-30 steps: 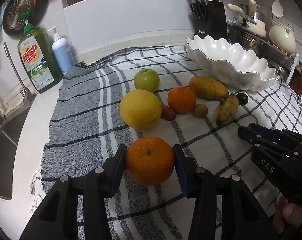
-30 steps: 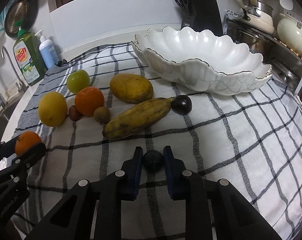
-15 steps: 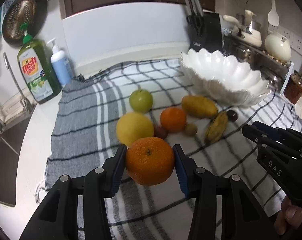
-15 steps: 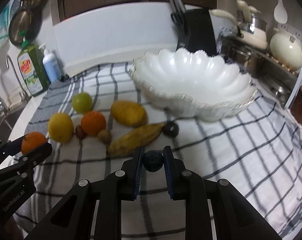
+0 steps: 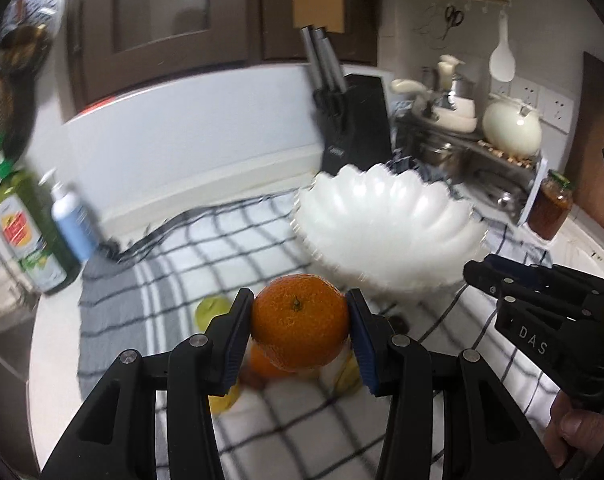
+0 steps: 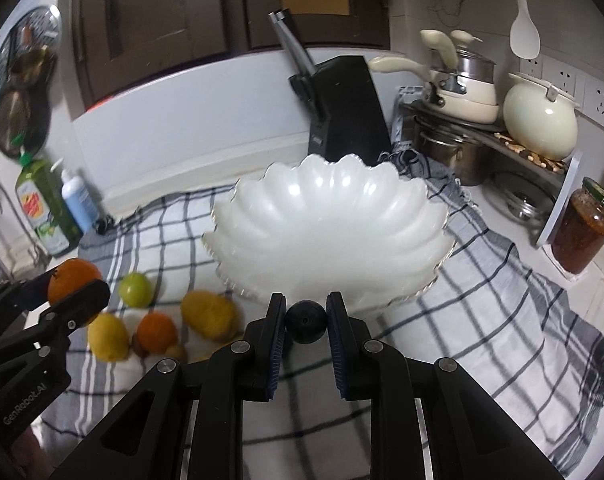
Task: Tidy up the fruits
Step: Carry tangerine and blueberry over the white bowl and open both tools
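Above the checked cloth [image 6: 502, 300], left tongs [image 5: 299, 330] pinch an orange [image 5: 299, 334], right tongs [image 6: 305, 322] a dark plum [image 6: 305, 321].

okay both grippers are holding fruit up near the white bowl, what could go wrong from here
The small dark fruit is pinched only at its sides in the right gripper; being round, it might slip out. The orange in the left gripper could crack the thin scalloped white bowl if dropped from height. Both grippers converge on one bowl and might collide.

Black tongs [image 5: 299, 322], blue pads [image 5: 361, 344], silver screws
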A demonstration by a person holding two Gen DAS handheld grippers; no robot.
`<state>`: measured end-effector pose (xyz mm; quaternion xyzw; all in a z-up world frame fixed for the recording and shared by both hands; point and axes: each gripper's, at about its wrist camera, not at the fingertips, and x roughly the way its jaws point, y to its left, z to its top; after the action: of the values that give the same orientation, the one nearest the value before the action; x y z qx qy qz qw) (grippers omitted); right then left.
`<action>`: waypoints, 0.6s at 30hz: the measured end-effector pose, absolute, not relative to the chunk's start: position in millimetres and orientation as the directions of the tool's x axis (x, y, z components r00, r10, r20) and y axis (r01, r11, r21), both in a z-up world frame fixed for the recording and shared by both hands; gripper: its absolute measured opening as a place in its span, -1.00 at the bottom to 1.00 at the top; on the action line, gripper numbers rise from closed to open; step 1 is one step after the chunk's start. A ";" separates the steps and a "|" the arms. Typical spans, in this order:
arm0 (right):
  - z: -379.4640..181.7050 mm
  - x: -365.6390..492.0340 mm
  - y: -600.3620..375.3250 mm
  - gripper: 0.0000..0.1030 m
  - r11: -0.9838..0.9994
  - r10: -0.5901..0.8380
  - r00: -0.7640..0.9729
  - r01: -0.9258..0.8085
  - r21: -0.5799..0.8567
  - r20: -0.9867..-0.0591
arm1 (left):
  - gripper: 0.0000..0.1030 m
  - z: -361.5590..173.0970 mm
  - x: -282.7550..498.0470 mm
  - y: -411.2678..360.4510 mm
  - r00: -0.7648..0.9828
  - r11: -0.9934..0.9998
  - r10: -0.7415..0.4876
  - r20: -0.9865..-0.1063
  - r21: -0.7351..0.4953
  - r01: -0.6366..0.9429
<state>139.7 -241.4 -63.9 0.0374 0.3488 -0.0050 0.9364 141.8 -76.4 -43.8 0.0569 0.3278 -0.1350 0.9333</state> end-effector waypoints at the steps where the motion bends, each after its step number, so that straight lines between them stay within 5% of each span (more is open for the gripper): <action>1: -60.7 142.5 -244.7 -0.57 0.997 0.013 0.758 0.041 0.066 -0.652 | -0.10 -41.5 145.8 -79.7 0.744 0.955 -0.220 -0.631 0.019 0.298; 18: -46.1 209.6 -294.2 -0.57 0.994 -0.012 0.731 0.084 0.073 -0.682 | -0.10 -30.1 234.5 -142.1 0.681 0.911 -0.292 -0.672 0.021 0.412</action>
<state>209.6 -294.2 -46.1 0.0494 0.3659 -0.0258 0.9290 234.5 -142.1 -30.1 0.0854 0.3499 -0.1929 0.9127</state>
